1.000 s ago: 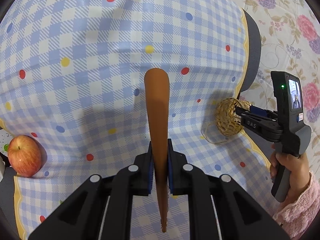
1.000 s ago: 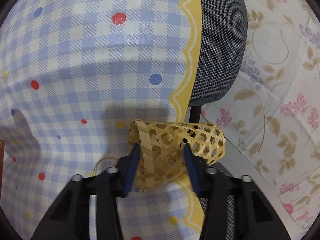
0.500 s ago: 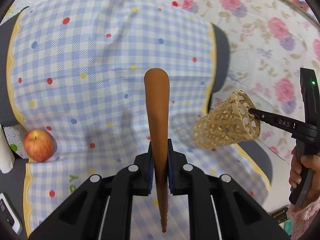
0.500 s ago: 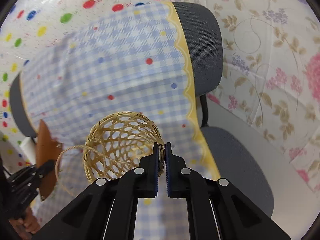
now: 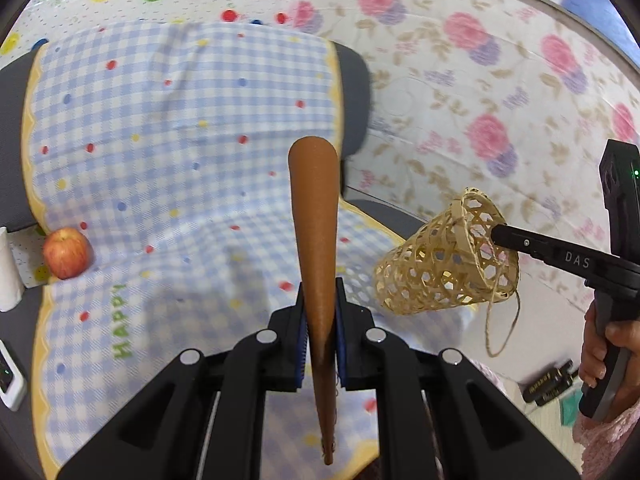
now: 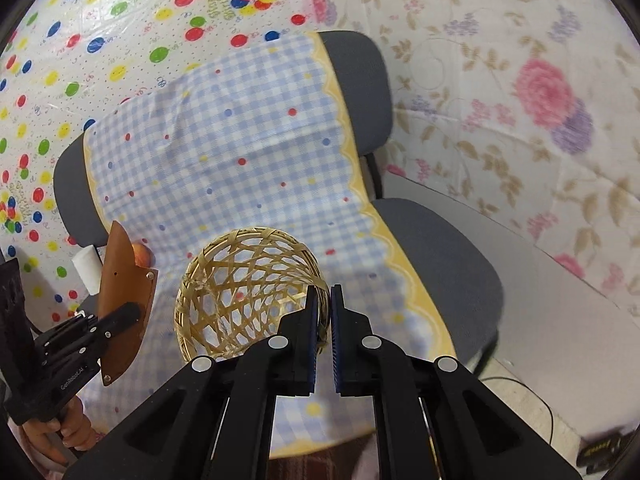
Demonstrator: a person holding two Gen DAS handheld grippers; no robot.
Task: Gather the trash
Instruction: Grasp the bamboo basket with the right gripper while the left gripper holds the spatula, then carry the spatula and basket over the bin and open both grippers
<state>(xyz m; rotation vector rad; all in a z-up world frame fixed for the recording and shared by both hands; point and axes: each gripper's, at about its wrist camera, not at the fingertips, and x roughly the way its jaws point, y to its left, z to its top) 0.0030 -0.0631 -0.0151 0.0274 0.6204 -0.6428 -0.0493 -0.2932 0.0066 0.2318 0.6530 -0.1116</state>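
My left gripper point(image 5: 320, 296) is shut on a flat brown leather sheath point(image 5: 314, 208), held edge-on and sticking out past the fingertips. The right wrist view shows the sheath's broad riveted side point(image 6: 124, 280) at the lower left, with a hand under that gripper. My right gripper point(image 6: 325, 300) is shut on the rim of a woven bamboo basket point(image 6: 240, 280), which hangs in the air with its mouth toward the camera. From the left wrist, the basket point(image 5: 436, 272) hangs at the right with a loop of twine dangling. Both grippers hover above a blue checked cloth point(image 5: 180, 120).
The cloth covers a grey chair point(image 6: 440, 248) in seat and back. A red apple point(image 5: 66, 253) lies at the cloth's left edge beside a white roll point(image 5: 8, 272). A white device point(image 5: 10, 376) sits lower left. Small dark items point(image 5: 546, 386) lie on the floor, with patterned sheets behind.
My right gripper's jaws, open around the basket lying on the cloth, shut on its rim and lifted it clear. Both grippers drew back and up from the chair; the sheath stayed gripped.
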